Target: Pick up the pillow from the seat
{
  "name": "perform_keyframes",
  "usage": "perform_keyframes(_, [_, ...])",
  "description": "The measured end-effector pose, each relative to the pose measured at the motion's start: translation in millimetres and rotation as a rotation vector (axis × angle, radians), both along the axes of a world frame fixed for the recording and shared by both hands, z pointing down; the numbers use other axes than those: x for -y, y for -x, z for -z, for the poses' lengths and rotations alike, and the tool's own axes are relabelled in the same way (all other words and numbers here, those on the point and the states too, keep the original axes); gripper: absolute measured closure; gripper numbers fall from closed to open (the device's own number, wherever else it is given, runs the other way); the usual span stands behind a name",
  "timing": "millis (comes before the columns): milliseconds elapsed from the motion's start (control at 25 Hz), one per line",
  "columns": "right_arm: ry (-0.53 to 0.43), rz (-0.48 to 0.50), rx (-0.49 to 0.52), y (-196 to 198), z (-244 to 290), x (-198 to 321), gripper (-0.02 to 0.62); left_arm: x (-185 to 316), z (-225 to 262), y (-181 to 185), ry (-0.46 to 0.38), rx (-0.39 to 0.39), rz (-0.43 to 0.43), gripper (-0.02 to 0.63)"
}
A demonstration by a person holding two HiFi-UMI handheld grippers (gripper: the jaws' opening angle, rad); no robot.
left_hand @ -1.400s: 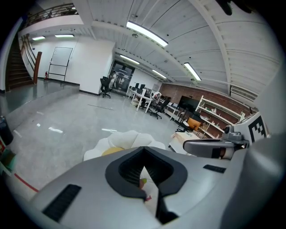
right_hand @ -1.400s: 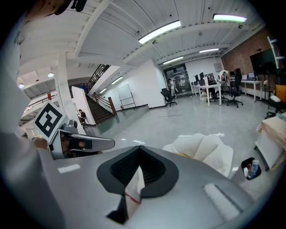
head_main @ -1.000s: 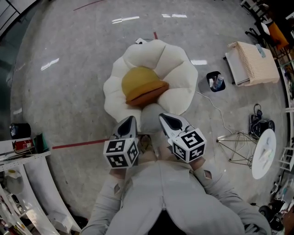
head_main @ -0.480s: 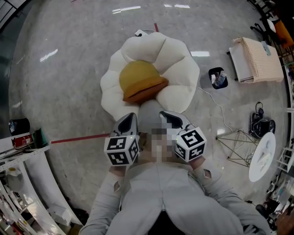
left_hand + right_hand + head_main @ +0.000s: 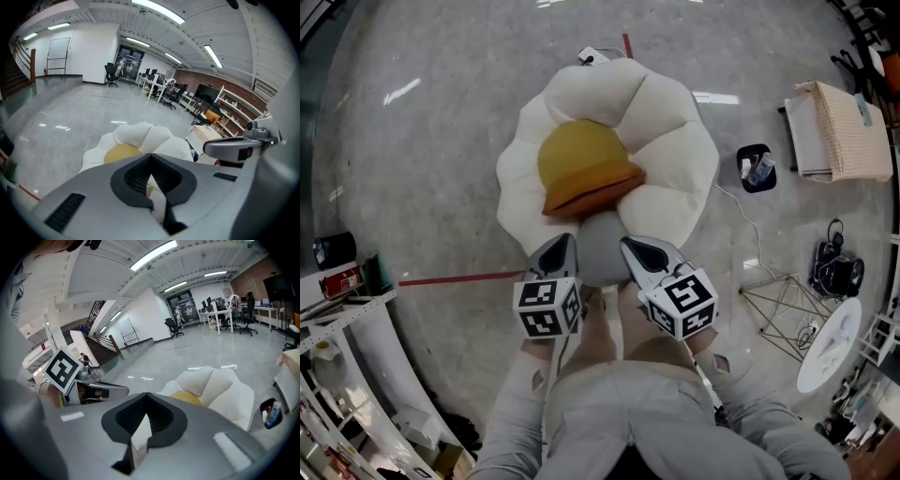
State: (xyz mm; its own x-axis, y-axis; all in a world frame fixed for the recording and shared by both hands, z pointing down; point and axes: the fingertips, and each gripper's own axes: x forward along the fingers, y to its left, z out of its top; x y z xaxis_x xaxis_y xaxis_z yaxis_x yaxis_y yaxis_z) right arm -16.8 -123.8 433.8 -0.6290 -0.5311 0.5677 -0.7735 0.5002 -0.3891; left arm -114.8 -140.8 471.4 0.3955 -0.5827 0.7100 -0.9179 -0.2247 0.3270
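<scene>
Gleaming with strip-light reflections, the polished grey floor (image 5: 431, 159) spreads through a wide office hall and is crossed by a red tape line (image 5: 455, 278). White shelving (image 5: 356, 342) stands at the left edge. A small black bin (image 5: 757, 169) and a beige woven-covered box (image 5: 848, 131) stand well to the right.

The person holds both tools low in front of the body, side by side, tilted downward toward the near edge of the seat (image 5: 670, 122). The left tool (image 5: 557, 255) is clenched on nothing, its dark pads pressed together. The right tool (image 5: 649, 251) is likewise closed and empty. Each carries a cube with black-and-white square markers.

The seat is a plump, cream, flower-shaped cushion with rounded petals, resting on the floor. The pillow (image 5: 584, 167) lies in its hollow centre, a soft mustard-yellow dome with a darker orange underside, apart from both tools. A grey rounded pad (image 5: 602, 253) shows between the two tool tips at the seat's front.
</scene>
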Motion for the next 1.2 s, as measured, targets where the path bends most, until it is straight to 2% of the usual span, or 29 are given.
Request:
perform_keyframes(280, [0.046,0.011,-0.012,-3,-57,37,0.597,36,-62,-8,0.061,0.033,-0.005,0.601])
perform_keyframes(400, [0.073,-0.004,-0.009,-9,-82,45,0.597,45,-91,-16,0.083,0.059,-0.033,0.601])
perform_keyframes(560, [0.105,-0.027,0.002,-15,-112,58,0.597,57,-133,-29,0.102,0.103,-0.129,0.600])
perform_keyframes(760, [0.134,-0.030,0.028,-12,-145,68,0.597,73,-197,-27,0.117,0.252,-0.273,0.597])
perform_keyframes(800, [0.140,-0.032,0.035,-11,-151,70,0.597,74,-210,-28,0.126,0.265,-0.307,0.576])
perform_keyframes(960, [0.173,-0.049,0.066,-10,-177,72,0.597,72,-261,-35,0.180,0.283,-0.459,0.425])
perform_keyframes(1200, [0.210,-0.057,0.103,-9,-208,74,0.597,68,-326,-35,0.208,0.410,-0.702,0.271])
